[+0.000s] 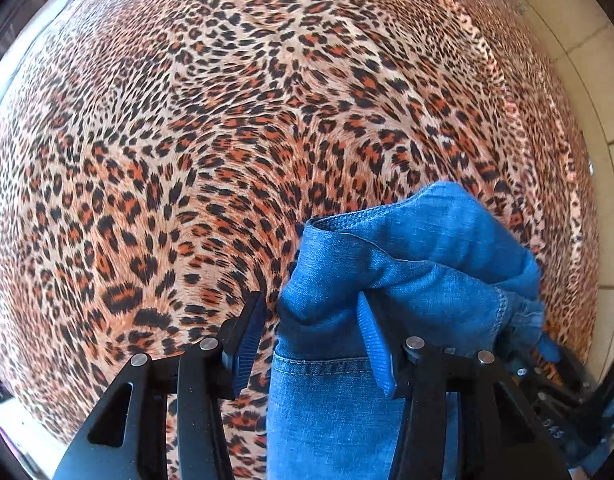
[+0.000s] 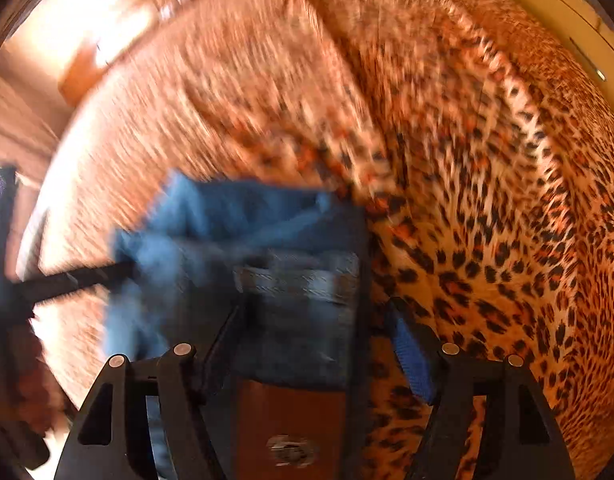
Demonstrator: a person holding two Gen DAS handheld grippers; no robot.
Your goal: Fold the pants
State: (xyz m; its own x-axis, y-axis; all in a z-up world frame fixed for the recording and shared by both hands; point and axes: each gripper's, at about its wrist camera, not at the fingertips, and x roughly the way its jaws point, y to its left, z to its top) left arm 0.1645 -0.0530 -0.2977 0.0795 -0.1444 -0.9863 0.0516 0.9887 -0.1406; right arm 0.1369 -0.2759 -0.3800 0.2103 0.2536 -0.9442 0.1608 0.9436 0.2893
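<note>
Blue denim pants (image 1: 407,272) hang bunched over a leopard-print cover (image 1: 227,120). In the left wrist view my left gripper (image 1: 311,344) stands open, its fingers wide apart. The denim lies between them and drapes over the right finger (image 1: 377,348). In the blurred right wrist view the pants' waistband (image 2: 299,276) with a brown leather patch (image 2: 287,420) sits between the fingers of my right gripper (image 2: 315,344), which stand wide apart. The cloth touches the left finger (image 2: 223,340) only. The other gripper shows as a dark bar (image 2: 75,280) at the left.
The leopard-print cover (image 2: 487,200) fills both views. Pale floor tiles (image 1: 587,60) lie beyond its right edge in the left wrist view. Wooden furniture (image 2: 87,68) and bright light show at the upper left of the right wrist view.
</note>
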